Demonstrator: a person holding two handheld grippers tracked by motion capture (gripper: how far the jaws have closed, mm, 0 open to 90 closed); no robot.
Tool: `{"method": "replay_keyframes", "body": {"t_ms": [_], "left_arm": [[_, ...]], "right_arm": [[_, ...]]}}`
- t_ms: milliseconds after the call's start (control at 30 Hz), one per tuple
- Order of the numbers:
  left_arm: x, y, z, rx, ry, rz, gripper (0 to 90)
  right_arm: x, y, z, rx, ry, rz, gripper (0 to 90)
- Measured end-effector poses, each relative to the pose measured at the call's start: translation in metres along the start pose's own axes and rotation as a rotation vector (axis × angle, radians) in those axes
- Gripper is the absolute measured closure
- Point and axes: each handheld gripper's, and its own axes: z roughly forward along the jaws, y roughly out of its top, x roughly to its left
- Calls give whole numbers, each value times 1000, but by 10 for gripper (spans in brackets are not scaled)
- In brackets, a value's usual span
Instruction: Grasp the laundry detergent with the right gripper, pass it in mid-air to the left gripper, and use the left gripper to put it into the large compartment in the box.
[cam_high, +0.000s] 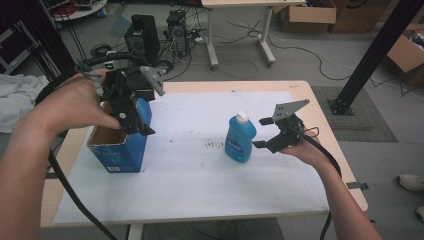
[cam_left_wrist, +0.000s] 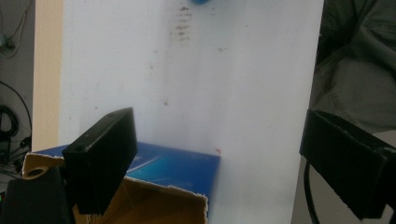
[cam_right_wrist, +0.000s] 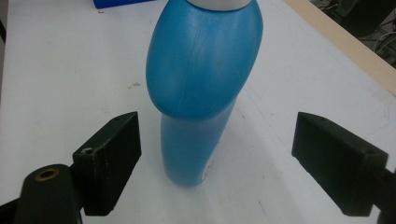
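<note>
Standing upright on the white sheet that covers the surface (cam_high: 200, 200), the blue bottle (cam_high: 240, 138) is the thing the coming move seems to turn on, and it lies just to the left of the right tool (cam_high: 262, 133), which the person's right hand (cam_high: 305, 149) holds low at the right side. In the right gripper view the bottle (cam_right_wrist: 201, 88) rises straight ahead, its long axis vertical, its foot ahead of the gap between the two wide-spread jaws; they hold nothing and touch nothing, so I judge a short push forward would bring them around its narrow lower body. The right tool is much the nearer one. Farther left, the left tool (cam_high: 135, 120) hangs over the far right corner of the open blue box (cam_high: 117, 147), its jaws also wide apart and empty; in the left gripper view the box's torn cardboard rim (cam_left_wrist: 163, 189) sits just under the left-hand jaw, whether touching it I cannot tell. The left hand (cam_high: 75, 107) covers part of that tool and part of the box mouth in the high view, so the box's inside is hard to make out. The bottle's white cap (cam_high: 242, 117) is cut off at the top edge of the right gripper view, and the bottle shows at the top edge of the left gripper view as a blue sliver.
</note>
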Motion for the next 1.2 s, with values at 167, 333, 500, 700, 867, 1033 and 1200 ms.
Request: {"method": "replay_keyframes", "body": {"t_ms": [167, 333, 500, 700, 867, 1033, 1200], "left_arm": [[0, 0, 0, 1, -1, -1, 119], [0, 0, 0, 0, -2, 1, 119], [0, 1, 1, 7, -2, 7, 119], [0, 2, 1, 1, -3, 3, 120], [0, 2, 0, 2, -3, 3, 119], [0, 1, 0, -1, -2, 1, 119], [1, 1, 1, 1, -4, 1, 120]], "right_arm": [[2, 1, 6, 1, -4, 1, 155], [4, 3, 11, 6, -1, 1, 155], [5, 3, 17, 8, 1, 9, 157], [6, 4, 22, 5, 0, 5, 161], [7, 6, 30, 10, 2, 5, 165], [8, 6, 36, 14, -1, 10, 169], [7, 6, 40, 11, -16, 23, 179]]}}
